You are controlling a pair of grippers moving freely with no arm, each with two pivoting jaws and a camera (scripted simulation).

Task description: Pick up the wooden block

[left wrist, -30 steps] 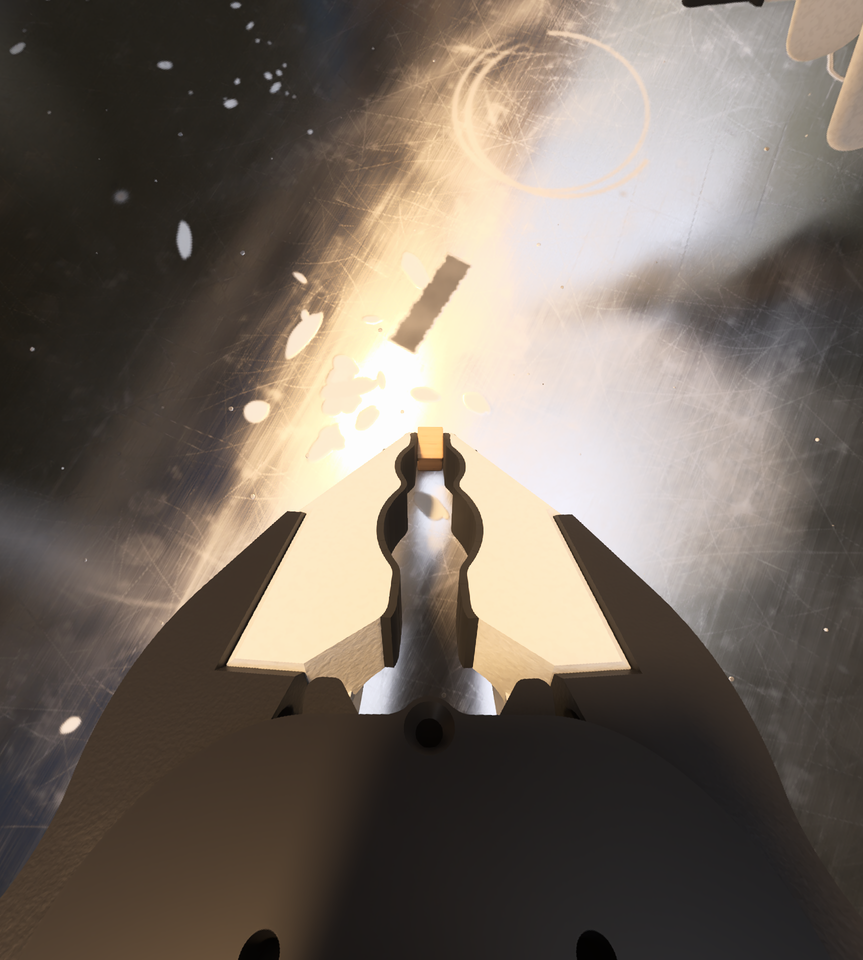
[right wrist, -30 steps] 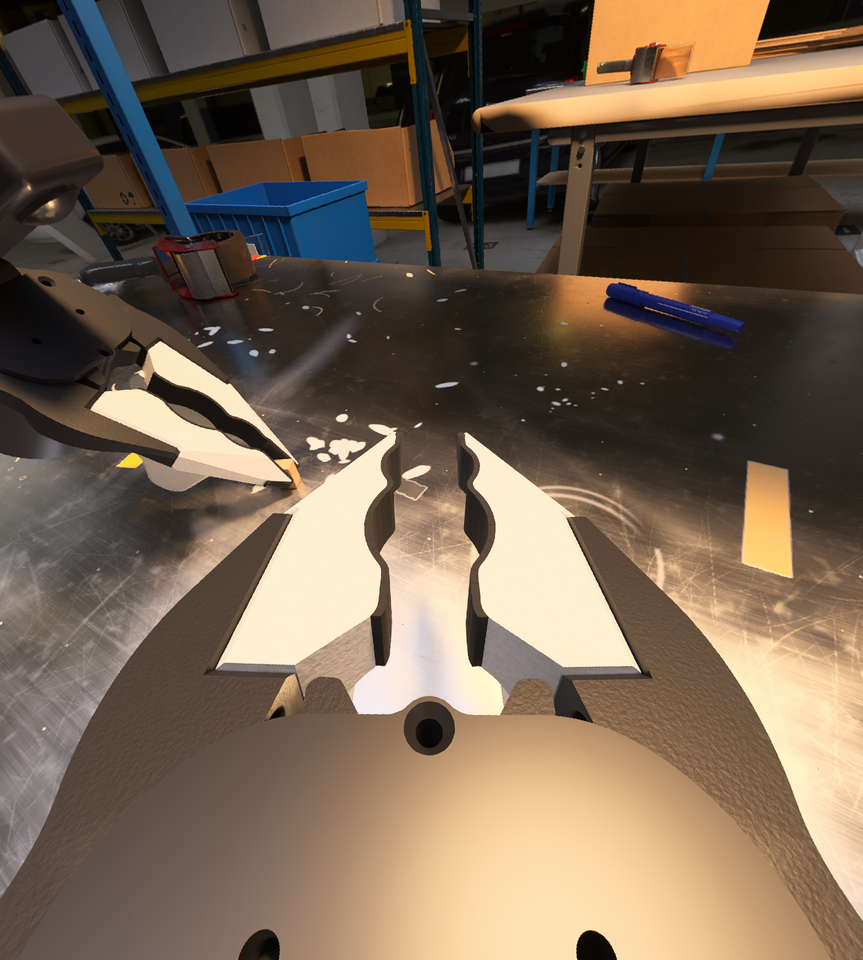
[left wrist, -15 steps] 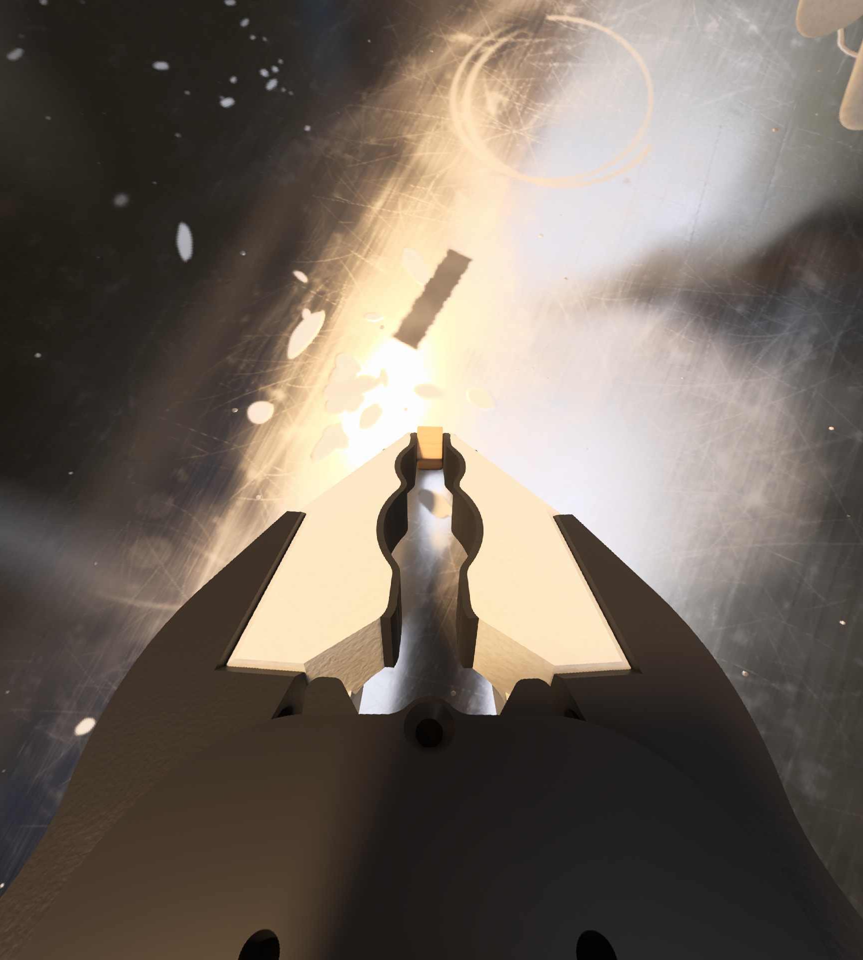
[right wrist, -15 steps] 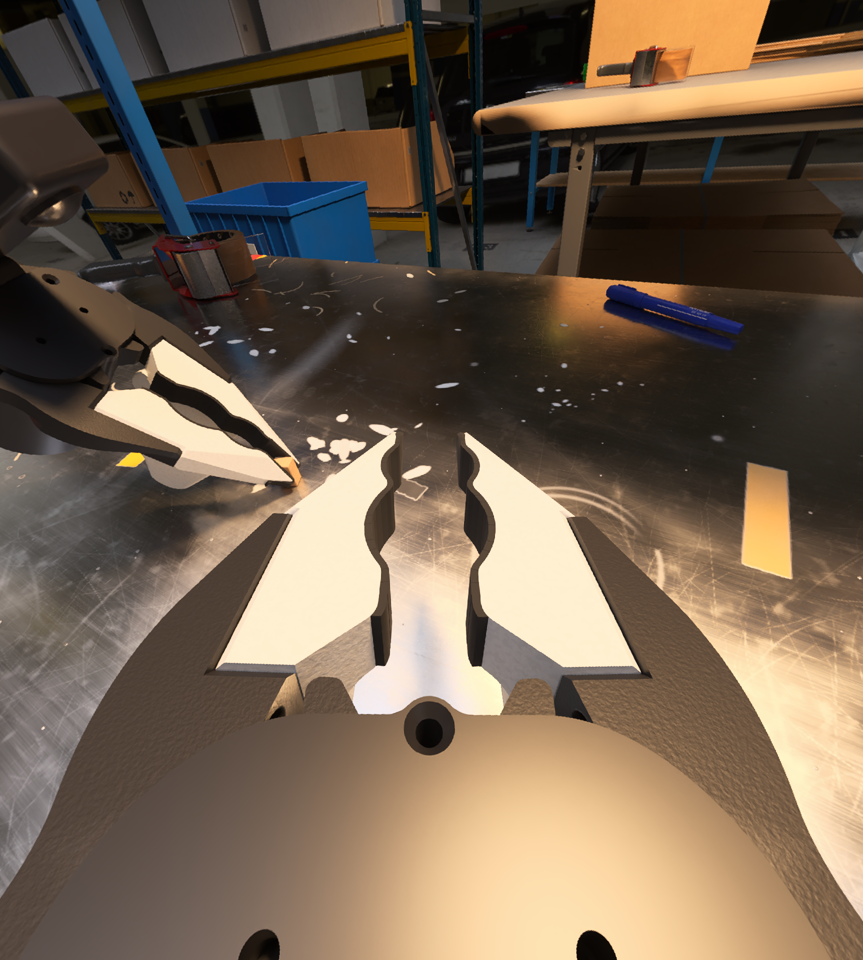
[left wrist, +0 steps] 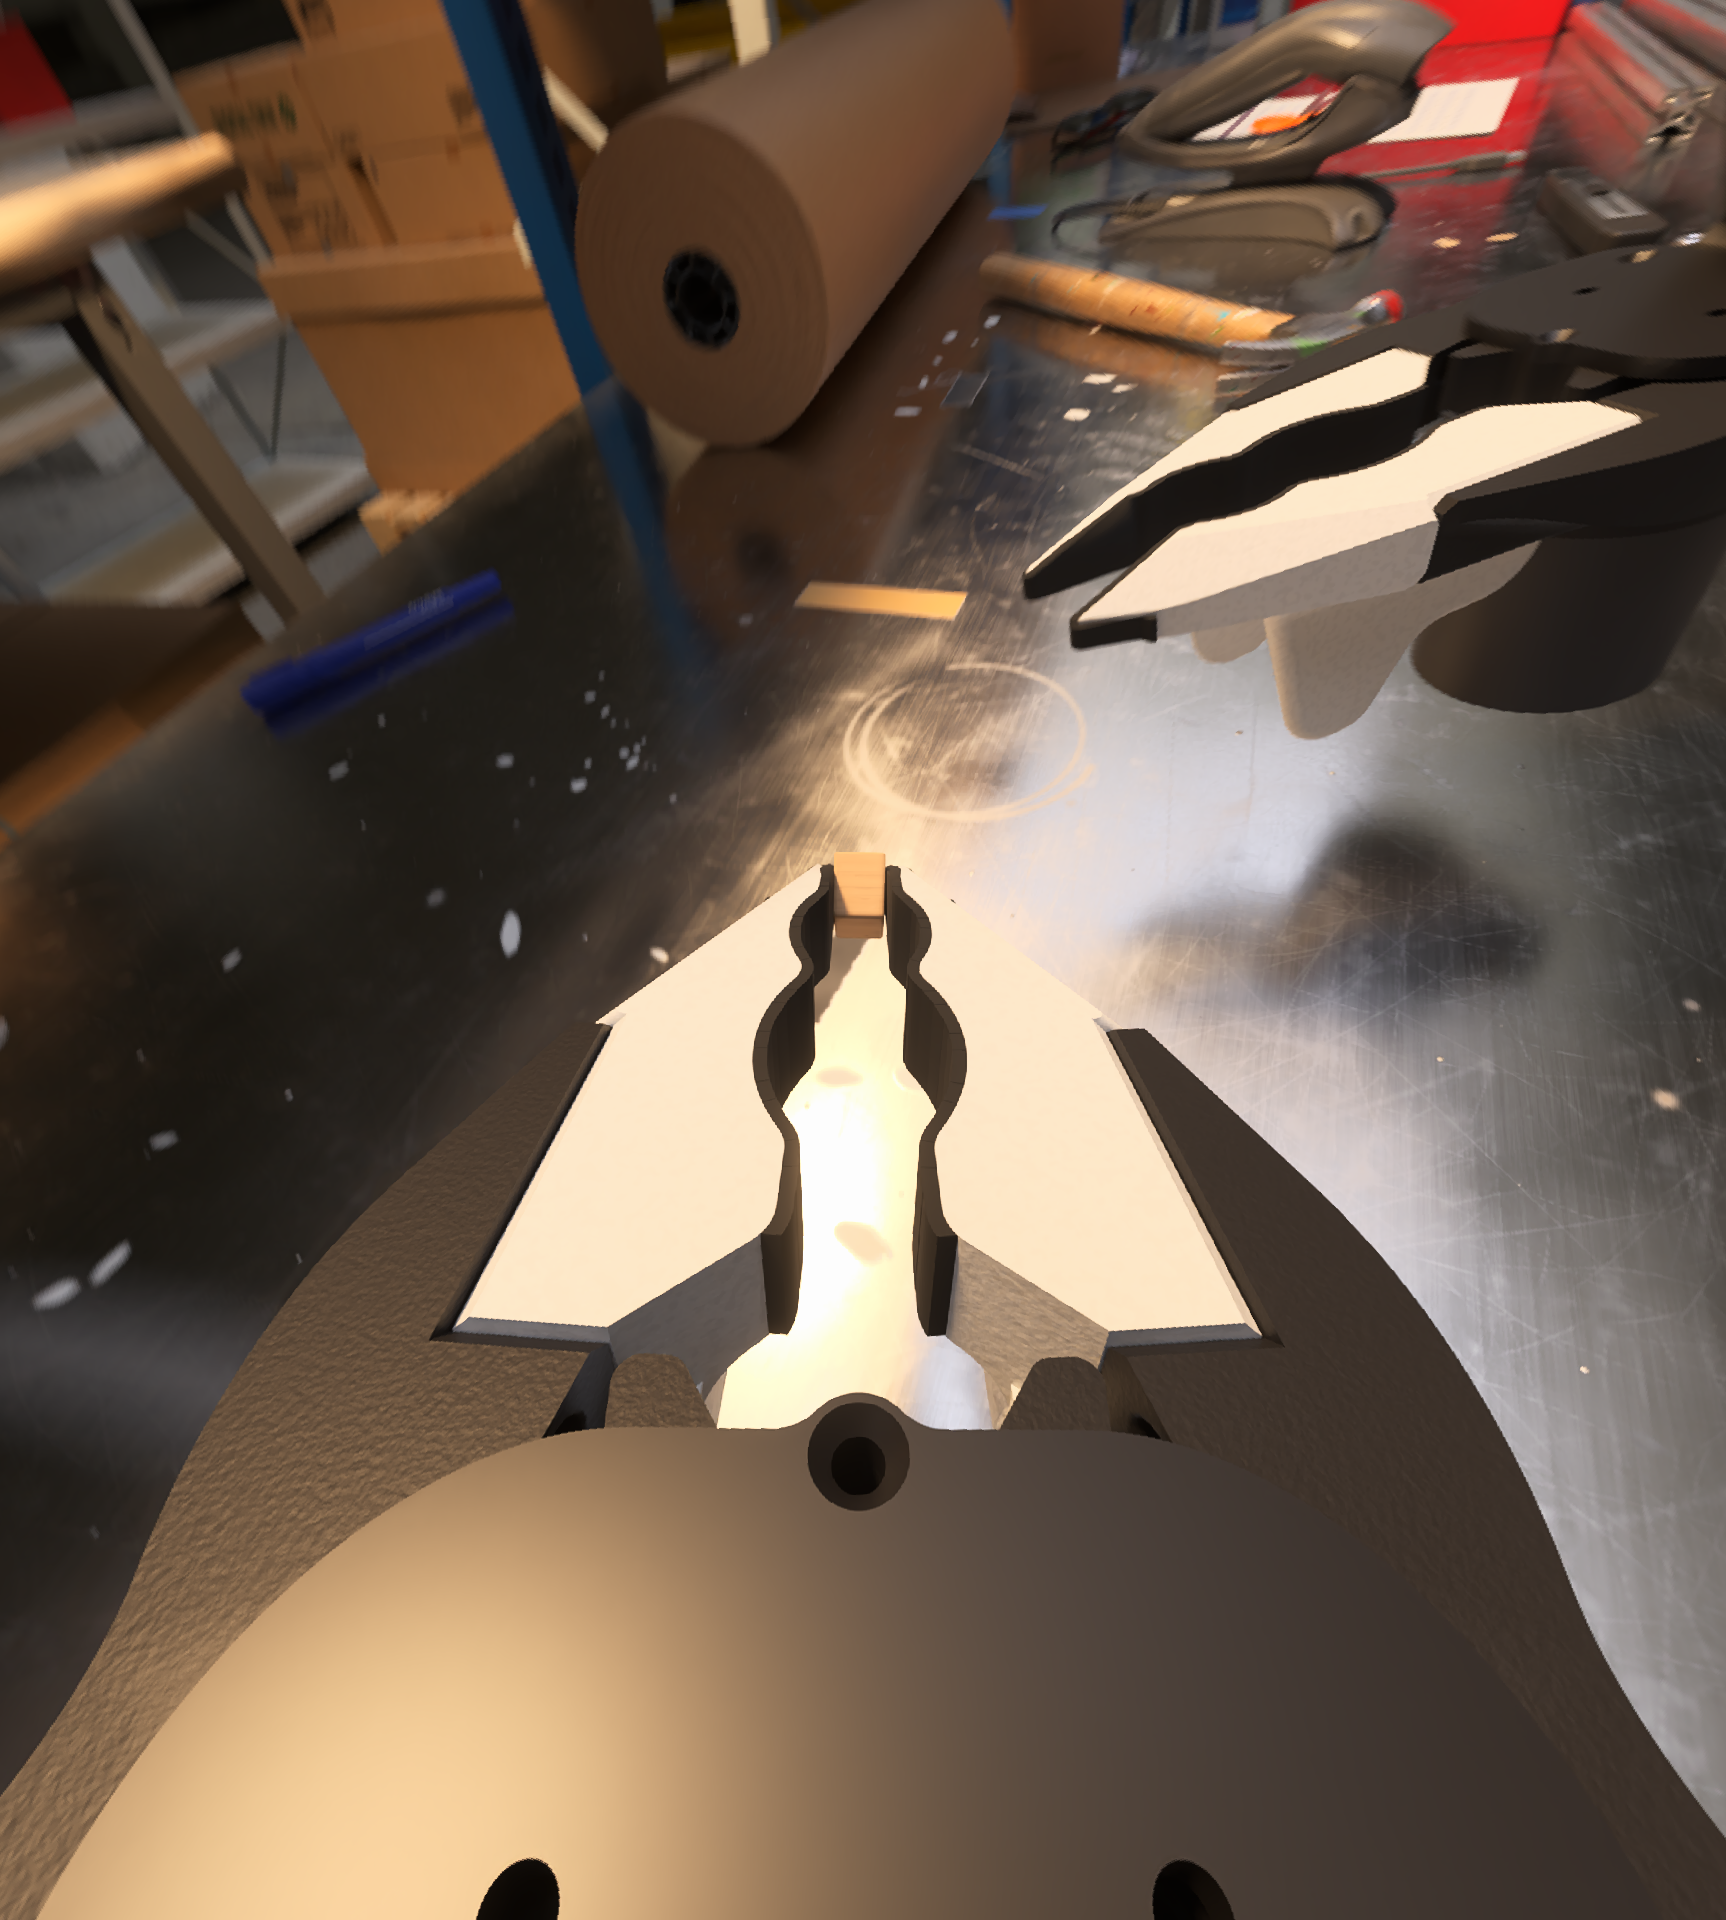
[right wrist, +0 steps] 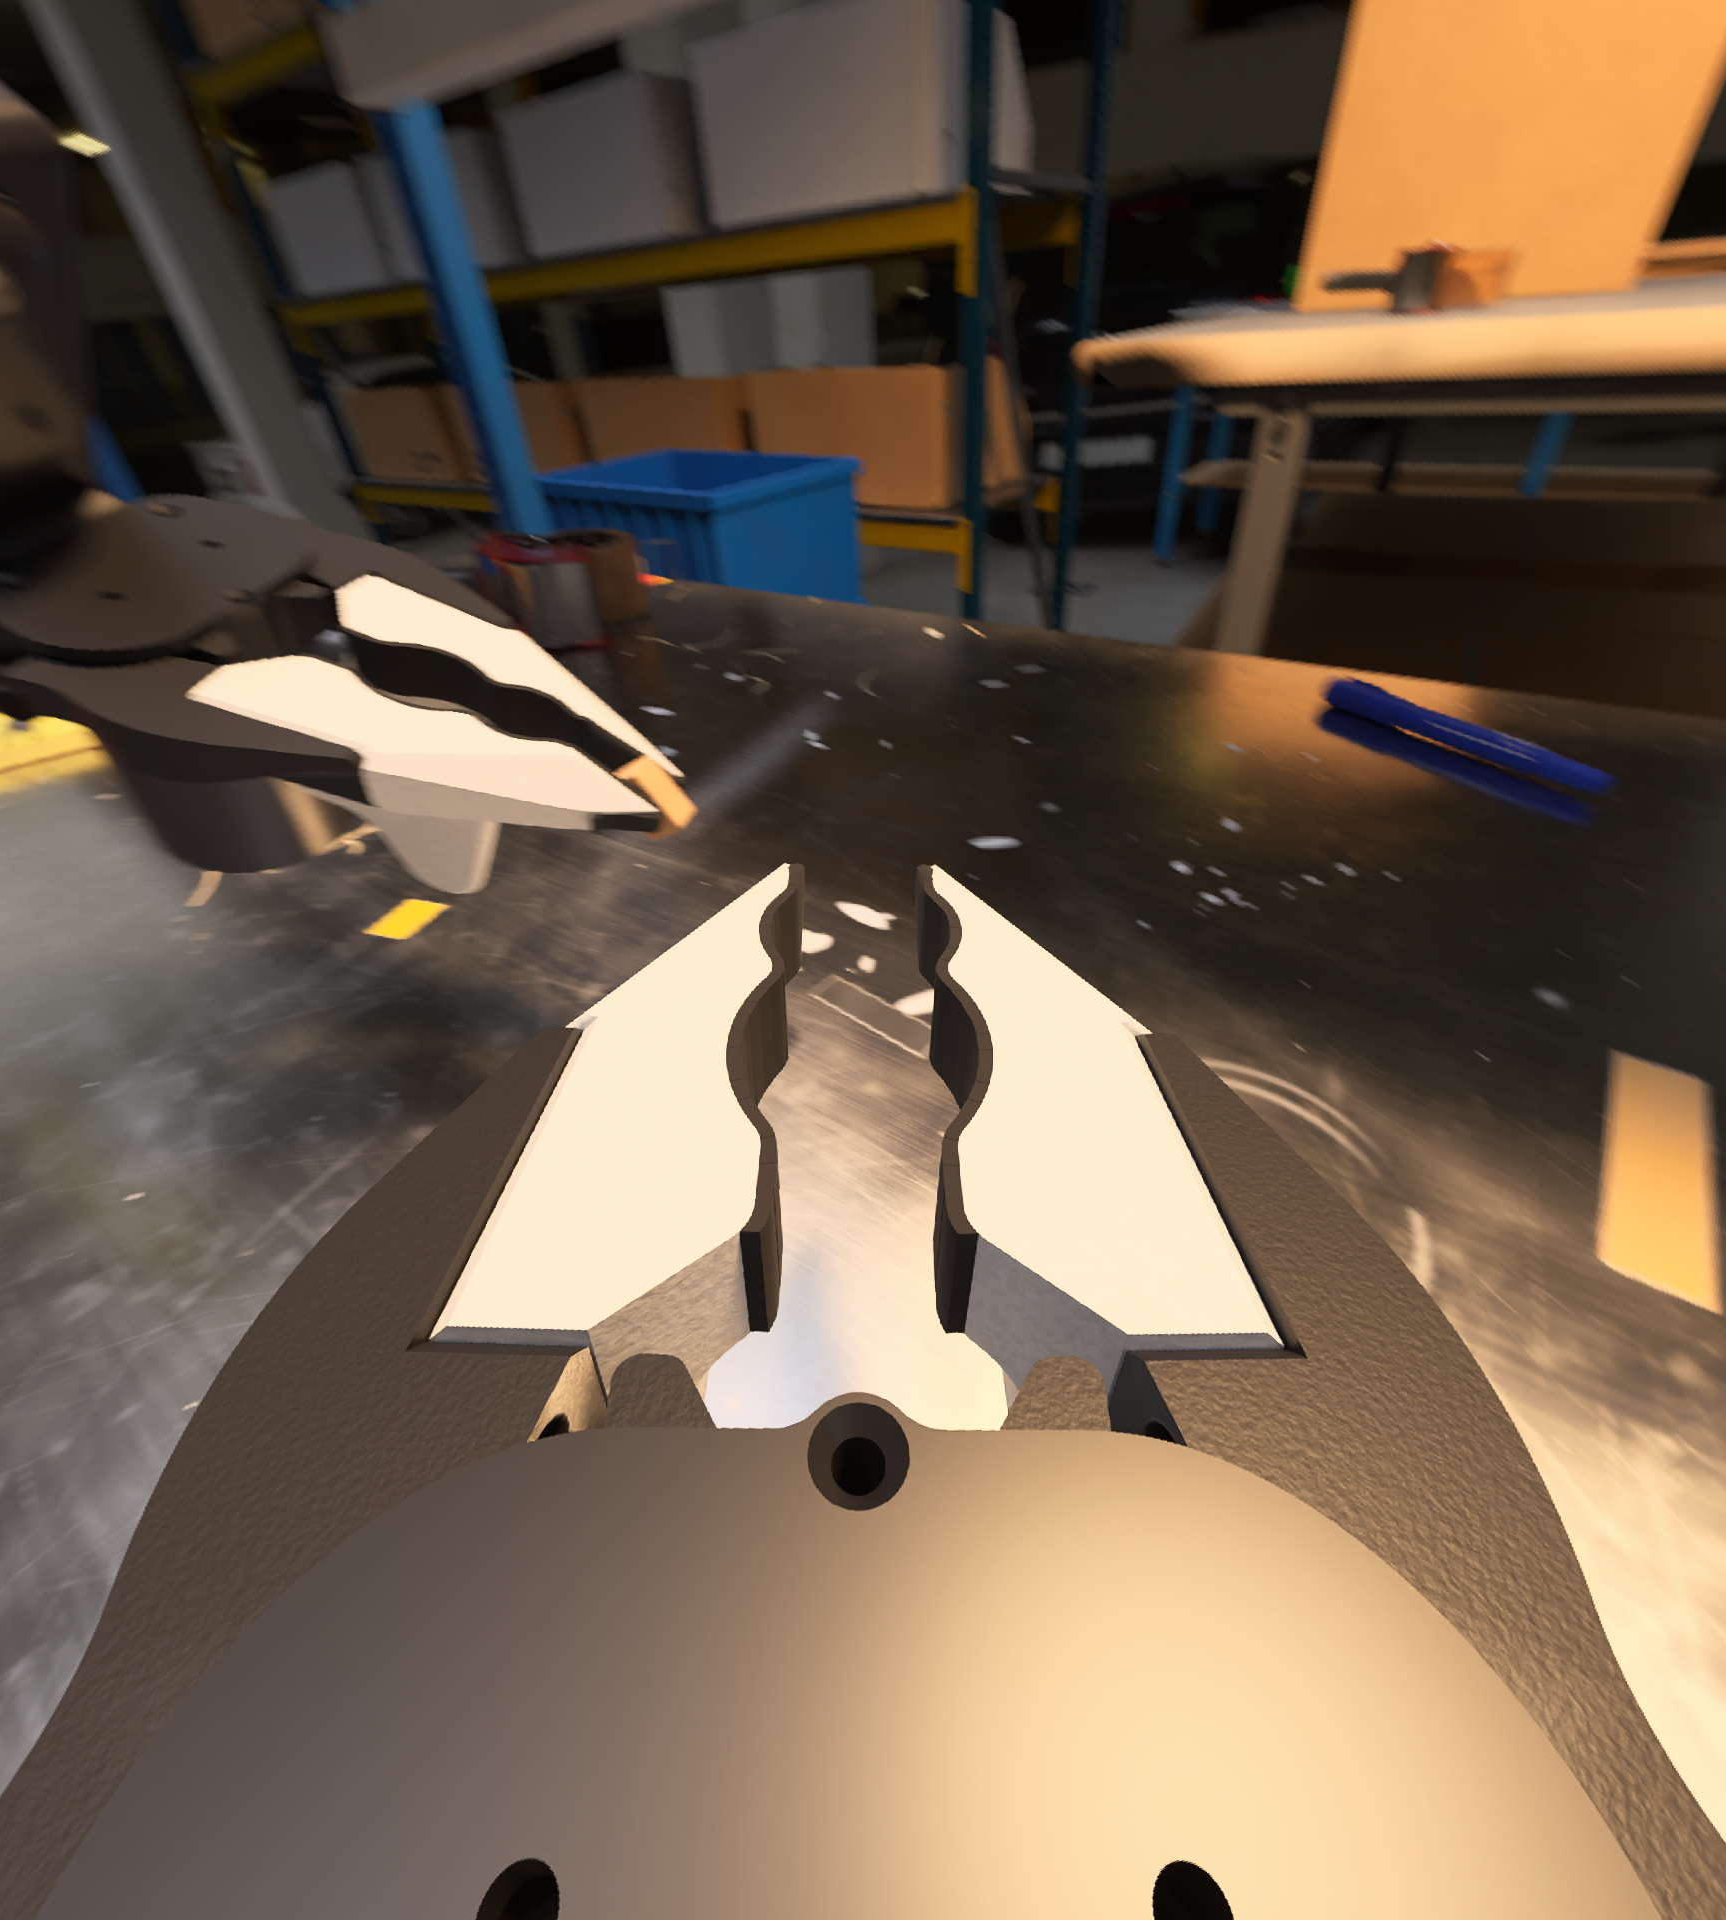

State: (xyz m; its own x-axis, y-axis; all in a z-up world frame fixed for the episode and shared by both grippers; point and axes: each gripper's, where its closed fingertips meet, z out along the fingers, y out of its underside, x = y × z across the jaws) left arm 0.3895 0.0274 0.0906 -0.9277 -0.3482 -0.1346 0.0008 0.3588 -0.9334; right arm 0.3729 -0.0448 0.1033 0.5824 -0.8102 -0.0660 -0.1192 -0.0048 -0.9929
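The small light wooden block (left wrist: 859,894) is pinched between the tips of my left gripper (left wrist: 859,902), which holds it in the air above the scratched metal table (left wrist: 1358,1039). The right wrist view shows that gripper (right wrist: 659,798) at the left, raised off the table with the block (right wrist: 670,798) at its tips. My right gripper (right wrist: 859,883) is open and empty, low over the table; in the left wrist view it (left wrist: 1056,603) hovers at the upper right.
A blue marker (right wrist: 1461,743) lies at the table's far side, also in the left wrist view (left wrist: 376,649). A yellow tape strip (right wrist: 1659,1195) is stuck on the table. A brown paper roll (left wrist: 786,218), a tape dispenser (right wrist: 568,582), a blue bin (right wrist: 724,514) and shelving stand around.
My left gripper has lifted the block off the table and tilted up, so its view now shows the room. The right gripper's view has tilted up slightly.
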